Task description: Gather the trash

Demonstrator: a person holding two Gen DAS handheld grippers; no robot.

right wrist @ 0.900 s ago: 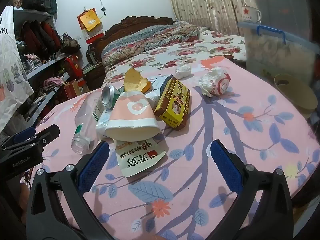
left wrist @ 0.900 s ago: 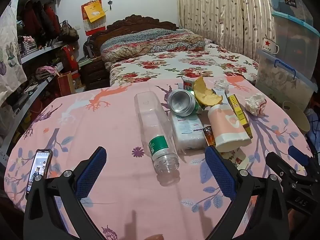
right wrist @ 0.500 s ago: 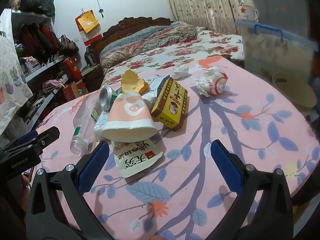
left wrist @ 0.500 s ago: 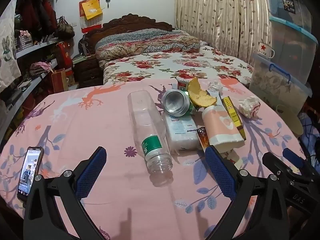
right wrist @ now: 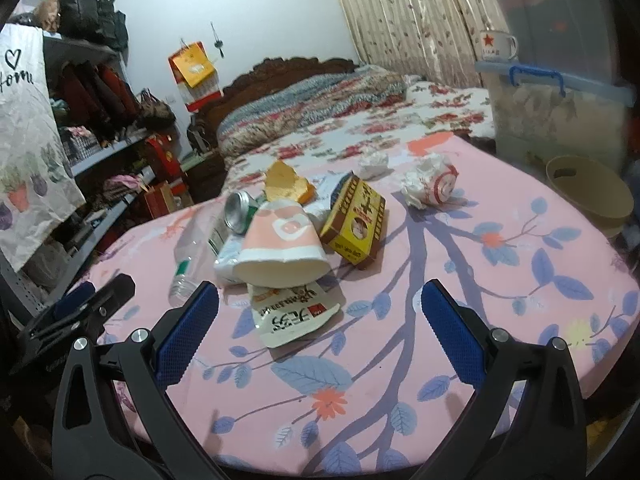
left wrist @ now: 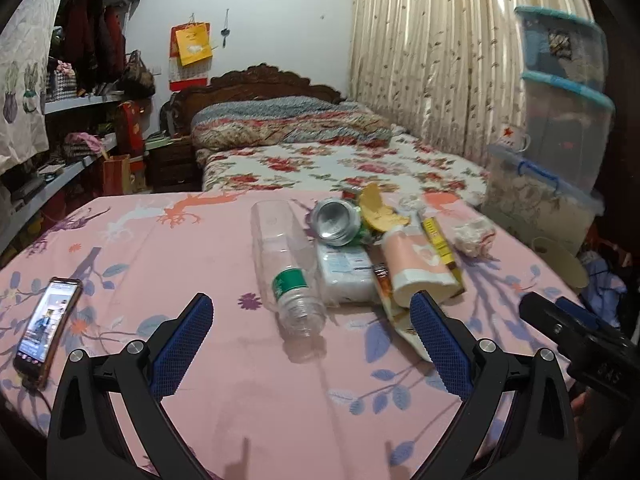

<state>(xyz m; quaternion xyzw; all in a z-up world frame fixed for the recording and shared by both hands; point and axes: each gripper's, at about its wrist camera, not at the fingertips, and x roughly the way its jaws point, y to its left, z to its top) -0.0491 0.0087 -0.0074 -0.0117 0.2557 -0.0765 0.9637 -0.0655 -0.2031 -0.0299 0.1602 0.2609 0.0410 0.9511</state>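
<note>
A heap of trash lies mid-table on a pink cloth. It holds a clear plastic bottle (left wrist: 286, 270) on its side, a drink can (left wrist: 335, 222), a pink paper cup (left wrist: 414, 270) (right wrist: 282, 246), a yellow box (right wrist: 354, 220), a white packet (right wrist: 294, 314) and a crumpled wrapper (right wrist: 428, 186). My left gripper (left wrist: 310, 340) is open and empty, just short of the bottle's mouth. My right gripper (right wrist: 320, 328) is open and empty, over the white packet in front of the cup.
A phone (left wrist: 46, 326) lies at the table's left edge. A tan bin (right wrist: 588, 192) stands off the table's right side, below stacked plastic storage boxes (left wrist: 556, 152). A bed (left wrist: 320, 160) lies behind the table, shelves (left wrist: 60, 140) on the left.
Both grippers have pulled back and lifted a little, so the trash heap sits slightly farther off. Both stay open. Nothing on the table has moved.
</note>
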